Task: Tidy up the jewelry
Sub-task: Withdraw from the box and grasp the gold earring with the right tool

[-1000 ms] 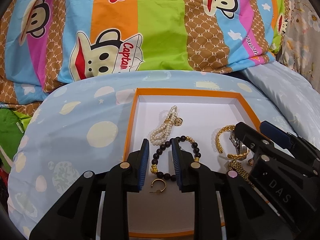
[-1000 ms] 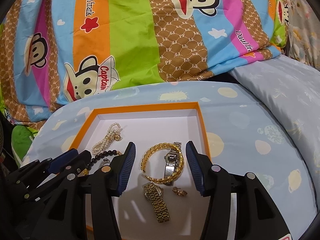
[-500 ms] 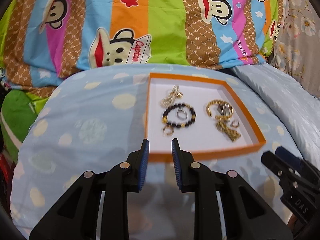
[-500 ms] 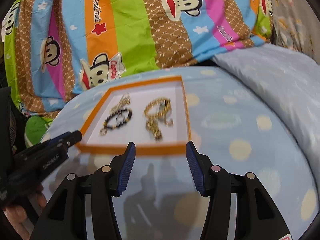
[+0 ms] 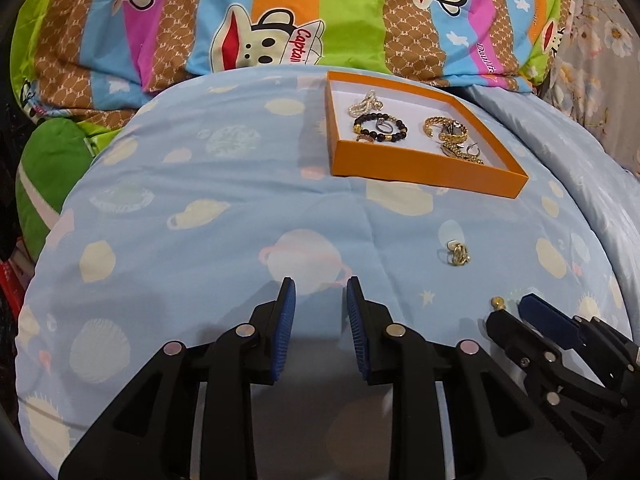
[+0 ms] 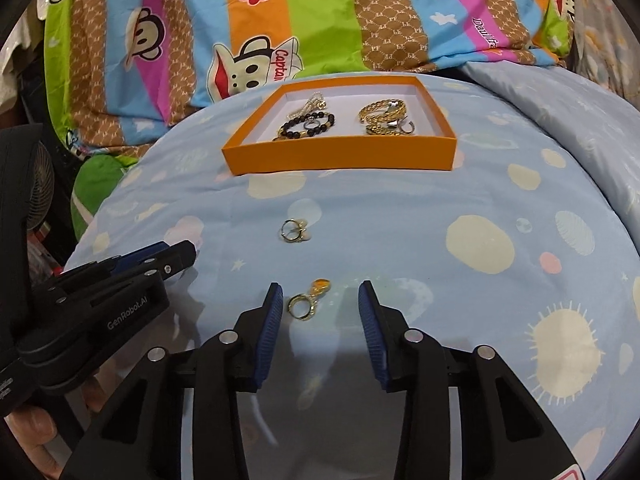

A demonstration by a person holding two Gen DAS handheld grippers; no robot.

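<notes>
An orange tray (image 5: 420, 164) (image 6: 340, 156) sits on the blue quilt and holds a pearl bracelet (image 5: 362, 104), a black bead bracelet (image 5: 380, 128) (image 6: 306, 126), a gold bangle (image 5: 446, 128) (image 6: 382, 112) and a gold watch (image 5: 460, 152). A gold earring (image 5: 458, 255) (image 6: 294, 231) lies loose on the quilt nearer me. Another gold earring with an orange drop (image 6: 308, 300) lies between my right gripper's open fingers. My right gripper (image 6: 320, 296) is empty. My left gripper (image 5: 321, 292) is open and empty, left of the loose earring.
A striped monkey-print blanket (image 5: 320, 20) is bunched behind the tray. A green plush thing (image 5: 48, 172) lies at the left edge of the quilt. A floral cloth (image 5: 600, 40) is at the far right. The quilt (image 5: 200, 200) slopes away at its sides.
Both grippers have pulled back from over the tray toward me. The tray now lies farther off, and two loose earrings on the quilt have come into view.
</notes>
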